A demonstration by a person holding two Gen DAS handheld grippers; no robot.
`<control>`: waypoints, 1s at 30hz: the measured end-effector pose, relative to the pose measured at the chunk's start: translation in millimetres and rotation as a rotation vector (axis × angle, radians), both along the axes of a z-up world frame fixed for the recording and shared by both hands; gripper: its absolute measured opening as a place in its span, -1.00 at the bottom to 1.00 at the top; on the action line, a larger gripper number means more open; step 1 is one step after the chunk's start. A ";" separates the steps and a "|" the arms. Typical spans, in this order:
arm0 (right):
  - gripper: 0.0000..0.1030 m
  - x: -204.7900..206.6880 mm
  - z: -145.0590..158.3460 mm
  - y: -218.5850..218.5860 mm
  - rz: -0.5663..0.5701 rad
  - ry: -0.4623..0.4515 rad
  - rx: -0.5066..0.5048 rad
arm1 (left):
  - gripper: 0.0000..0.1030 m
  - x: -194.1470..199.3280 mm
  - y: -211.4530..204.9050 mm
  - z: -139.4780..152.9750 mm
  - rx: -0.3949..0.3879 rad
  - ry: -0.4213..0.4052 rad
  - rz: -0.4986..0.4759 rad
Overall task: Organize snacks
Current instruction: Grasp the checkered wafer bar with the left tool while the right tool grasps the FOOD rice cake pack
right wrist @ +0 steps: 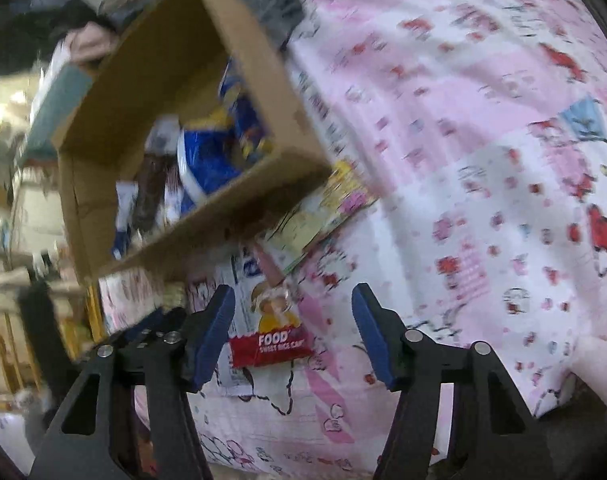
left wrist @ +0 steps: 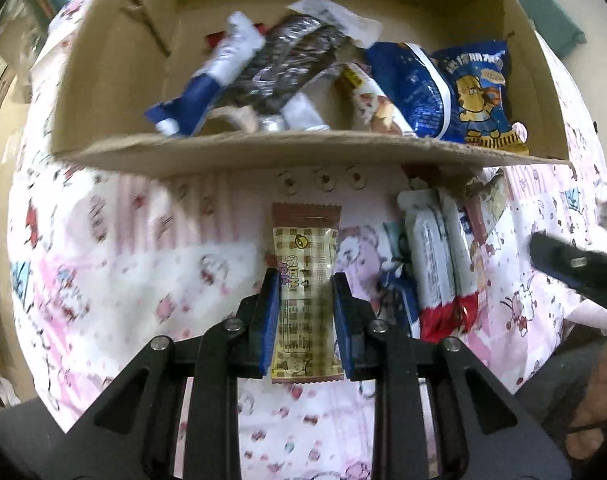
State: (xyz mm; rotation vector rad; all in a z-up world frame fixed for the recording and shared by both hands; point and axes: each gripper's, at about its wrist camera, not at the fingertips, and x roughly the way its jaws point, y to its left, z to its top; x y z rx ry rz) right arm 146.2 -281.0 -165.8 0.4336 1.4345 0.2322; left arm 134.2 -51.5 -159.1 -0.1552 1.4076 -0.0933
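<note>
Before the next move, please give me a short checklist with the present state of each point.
1. Left claw closed on the brown checked snack packet: ok, both pads touch its sides.
2. Packet straight between the pads: ok, it lies lengthwise along the fingers.
3. Cardboard box open to receive snacks: ok, several packets already lie inside.
4. Right claw over the red-ended rice cake packet: ok, the packet lies between the open pads.
5. Right claw gripping that packet: not ok, the pads stand apart from it.
6. Packet free of the bedsheet: cannot tell.
</note>
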 end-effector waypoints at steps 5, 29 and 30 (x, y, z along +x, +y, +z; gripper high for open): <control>0.20 5.5 -25.1 31.4 0.110 0.060 -0.062 | -0.58 -14.7 14.8 16.2 -0.003 -0.028 0.019; -0.36 -80.5 31.4 52.7 0.269 -0.022 0.112 | -0.58 -59.8 65.7 51.1 -0.018 -0.072 0.132; -0.36 -81.7 34.1 52.3 0.268 -0.027 0.118 | -0.58 -58.8 66.1 52.9 -0.011 -0.077 0.133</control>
